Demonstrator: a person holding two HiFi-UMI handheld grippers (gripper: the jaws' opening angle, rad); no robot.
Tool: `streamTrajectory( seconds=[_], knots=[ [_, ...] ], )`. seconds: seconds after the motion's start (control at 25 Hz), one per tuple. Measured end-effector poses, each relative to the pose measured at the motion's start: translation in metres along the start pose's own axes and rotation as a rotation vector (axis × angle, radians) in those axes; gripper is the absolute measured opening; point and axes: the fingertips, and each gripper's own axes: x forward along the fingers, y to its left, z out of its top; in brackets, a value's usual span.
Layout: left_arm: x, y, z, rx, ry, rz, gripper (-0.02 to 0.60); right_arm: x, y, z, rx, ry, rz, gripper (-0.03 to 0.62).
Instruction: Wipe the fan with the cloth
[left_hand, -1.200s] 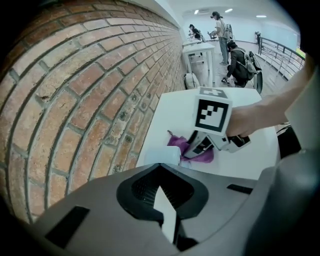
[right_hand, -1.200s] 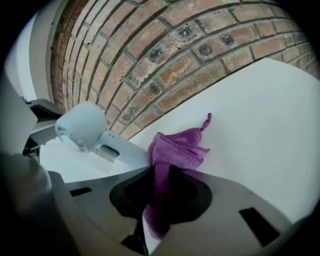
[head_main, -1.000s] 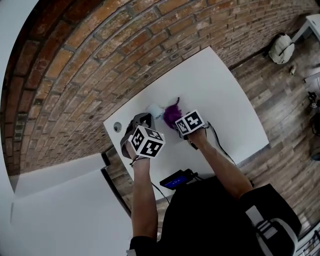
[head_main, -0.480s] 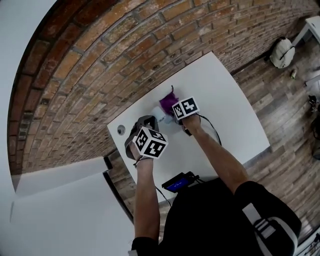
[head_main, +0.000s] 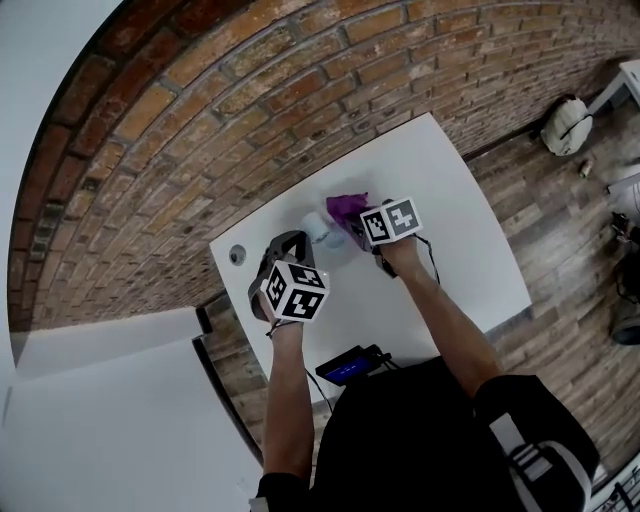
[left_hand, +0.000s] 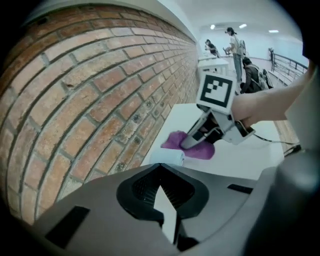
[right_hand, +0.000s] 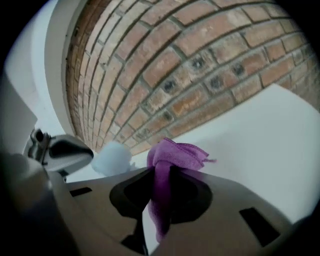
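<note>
The right claw (right_hand: 160, 200), pinching the purple cloth (right_hand: 175, 155), has risen away from the fan (head_main: 316, 227), which stands on the bench (head_main: 450, 230) near the wall (head_main: 250, 100). The left claw (left_hand: 167, 200) stays pressed together, empty. Probably 1 wipe is finished.

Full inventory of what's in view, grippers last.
table: 1, white, against the brick wall
brick wall: 1, red-brown, behind the table
fan: 1, pale blue-white, on the table near the wall
cloth: 1, purple, pinched in the right gripper, beside the fan
device: 1, black with blue screen, table's near edge
cable: 1, black, trailing over the table from the right gripper
bag: 1, pale, on the wooden floor, far right
left gripper: 1, grey, shut, empty, near the fan
right gripper: 1, grey, shut on the cloth
</note>
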Motion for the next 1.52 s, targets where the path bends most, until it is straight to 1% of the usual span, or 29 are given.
streamTrajectory(
  seconds=[0.04,0.08,0.12,0.16,0.2,0.24,0.28,0.36,0.44,0.68,0.84,1.0,1.16,1.24,1.32,1.4,1.44,1.52],
  knots=[
    [-0.006,0.000,-0.002,-0.041,-0.022,-0.001,-0.005,-0.002,0.010,0.029,-0.045,-0.041,0.026,0.072],
    [-0.010,-0.005,-0.004,-0.088,-0.043,-0.029,-0.005,-0.002,0.023,0.055,-0.099,-0.067,0.059,0.072],
    [-0.012,-0.015,-0.006,-0.144,-0.062,-0.084,-0.005,0.001,0.038,0.075,-0.160,-0.072,0.098,0.072],
    [-0.011,-0.028,-0.008,-0.208,-0.076,-0.157,-0.005,0.005,0.054,0.088,-0.225,-0.052,0.140,0.073],
    [-0.009,-0.041,-0.010,-0.269,-0.083,-0.226,-0.005,0.012,0.069,0.093,-0.292,-0.008,0.182,0.072],
    [-0.005,-0.050,-0.012,-0.316,-0.082,-0.270,-0.005,0.019,0.082,0.091,-0.356,0.052,0.218,0.073],
    [-0.001,-0.053,-0.014,-0.348,-0.078,-0.286,-0.005,0.025,0.090,0.086,-0.415,0.118,0.243,0.072],
    [0.004,-0.048,-0.016,-0.396,-0.081,-0.279,-0.005,0.032,0.096,0.071,-0.492,0.221,0.254,0.072],
    [0.005,-0.041,-0.016,-0.432,-0.093,-0.278,0.000,0.031,0.093,0.066,-0.482,0.241,0.246,0.072],
    [0.004,-0.034,-0.022,-0.477,-0.100,-0.295,0.000,0.011,0.082,0.060,-0.335,0.173,0.211,0.072],
    [0.005,-0.029,-0.028,-0.463,-0.082,-0.289,0.001,-0.006,0.073,0.047,-0.225,0.111,0.159,0.072],
    [0.003,-0.020,-0.031,-0.440,-0.077,-0.285,0.000,-0.024,0.070,0.026,-0.112,0.043,0.115,0.072],
    [0.004,-0.015,-0.032,-0.397,-0.063,-0.282,0.000,-0.040,0.068,0.004,0.013,-0.034,0.093,0.072],
    [0.000,-0.010,-0.031,-0.378,-0.062,-0.260,0.001,-0.046,0.058,-0.002,0.065,-0.070,0.071,0.072],
    [-0.009,-0.006,-0.023,-0.320,-0.066,-0.220,0.000,-0.053,0.047,-0.001,0.105,-0.108,0.052,0.072],
    [-0.017,-0.008,-0.008,-0.229,-0.075,-0.203,0.001,-0.062,0.046,0.010,0.123,-0.153,0.056,0.072],
    [-0.018,-0.012,-0.001,-0.175,-0.075,-0.203,0.000,-0.066,0.050,0.018,0.126,-0.181,0.073,0.072],
    [-0.014,-0.019,0.005,-0.066,-0.051,-0.199,0.001,-0.073,0.068,0.038,0.130,-0.238,0.142,0.072]
  ],
)
